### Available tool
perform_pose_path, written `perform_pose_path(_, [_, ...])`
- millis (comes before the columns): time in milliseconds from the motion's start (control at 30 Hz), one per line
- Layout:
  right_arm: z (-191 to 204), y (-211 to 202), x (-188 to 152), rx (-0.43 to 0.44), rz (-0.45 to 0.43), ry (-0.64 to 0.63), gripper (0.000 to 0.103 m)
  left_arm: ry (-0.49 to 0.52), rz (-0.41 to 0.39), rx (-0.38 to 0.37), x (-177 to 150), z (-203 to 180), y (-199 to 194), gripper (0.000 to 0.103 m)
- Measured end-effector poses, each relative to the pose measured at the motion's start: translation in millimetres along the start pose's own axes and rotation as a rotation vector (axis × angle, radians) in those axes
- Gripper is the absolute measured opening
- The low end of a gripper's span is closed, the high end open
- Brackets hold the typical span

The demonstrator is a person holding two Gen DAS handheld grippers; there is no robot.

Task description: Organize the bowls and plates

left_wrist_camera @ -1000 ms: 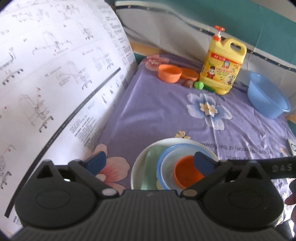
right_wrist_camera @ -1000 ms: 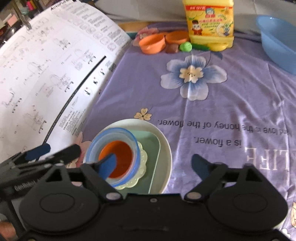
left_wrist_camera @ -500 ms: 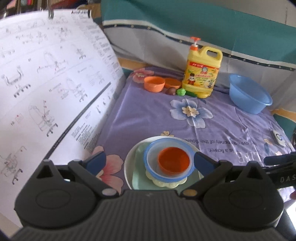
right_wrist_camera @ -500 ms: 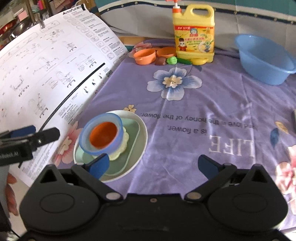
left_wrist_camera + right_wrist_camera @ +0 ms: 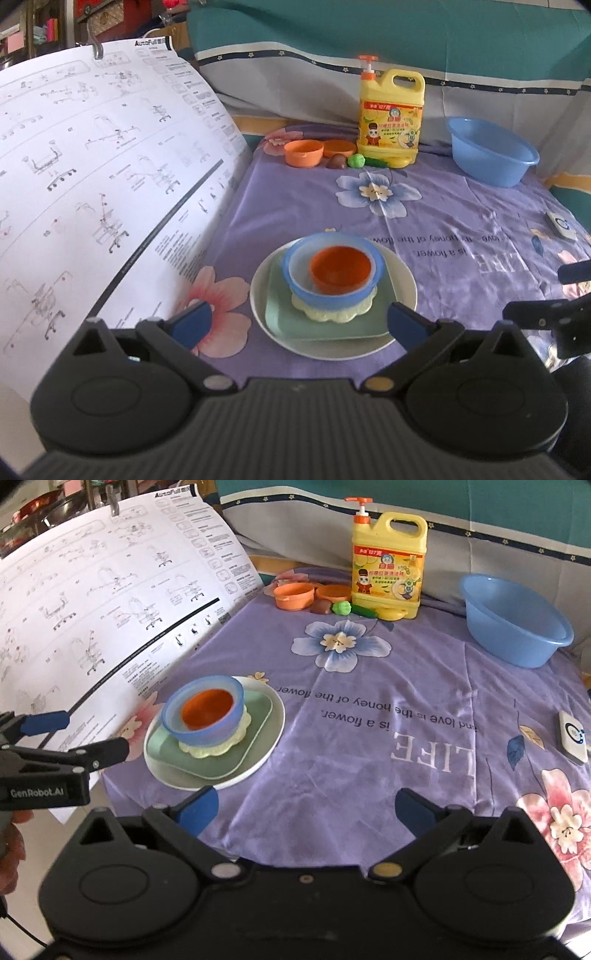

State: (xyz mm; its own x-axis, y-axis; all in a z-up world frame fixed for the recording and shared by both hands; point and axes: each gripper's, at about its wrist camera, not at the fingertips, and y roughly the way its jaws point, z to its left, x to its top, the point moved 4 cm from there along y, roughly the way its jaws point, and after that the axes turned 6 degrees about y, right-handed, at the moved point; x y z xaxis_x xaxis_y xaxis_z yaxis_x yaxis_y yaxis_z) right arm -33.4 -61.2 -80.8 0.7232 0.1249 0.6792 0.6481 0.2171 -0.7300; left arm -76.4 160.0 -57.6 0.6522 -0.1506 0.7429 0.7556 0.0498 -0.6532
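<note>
A stack stands on the purple flowered cloth: a white round plate point(image 5: 404, 280) point(image 5: 273, 720) holds a green square plate point(image 5: 280, 314) point(image 5: 207, 764), a pale yellow scalloped dish point(image 5: 332, 315) point(image 5: 210, 751), a blue bowl point(image 5: 332, 295) point(image 5: 207, 731) and an orange bowl point(image 5: 340, 267) point(image 5: 207, 703) nested inside. My left gripper point(image 5: 299, 321) is open and empty, just short of the stack. My right gripper point(image 5: 304, 806) is open and empty, to the right of the stack and nearer me.
A large instruction sheet point(image 5: 92, 184) hangs along the left. At the back stand a yellow detergent jug point(image 5: 391, 118), two orange bowls point(image 5: 303, 152), small toy vegetables point(image 5: 356, 160) and a blue basin point(image 5: 491, 155). A small white device point(image 5: 572, 736) lies at the right.
Both grippers have pulled back and up from the stack, which now shows smaller and whole. The right gripper's finger has left the blue bowl's rim. The stack has not moved.
</note>
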Motion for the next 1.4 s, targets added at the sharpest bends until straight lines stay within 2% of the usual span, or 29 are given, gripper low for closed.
perform_pose_path(233, [3.5, -6.8, -11.5, -0.010, -0.010, -0.053, 0.103, 0.012, 0.034, 0.018, -9.3, -3.5, 1.6, 0.103])
perform_pose_path(700, [1.2, -7.2, -12.6, -0.003, -0.023, -0.057, 0.103, 0.008, 0.082, 0.019, -10.2, -2.0, 15.6, 0.103])
perform_pose_path(1400, [3.9, 3.9, -14.1, -0.010, 0.010, -0.105, 0.103, 0.007, 0.113, 0.021, -19.0, 0.8, 29.5, 0.103])
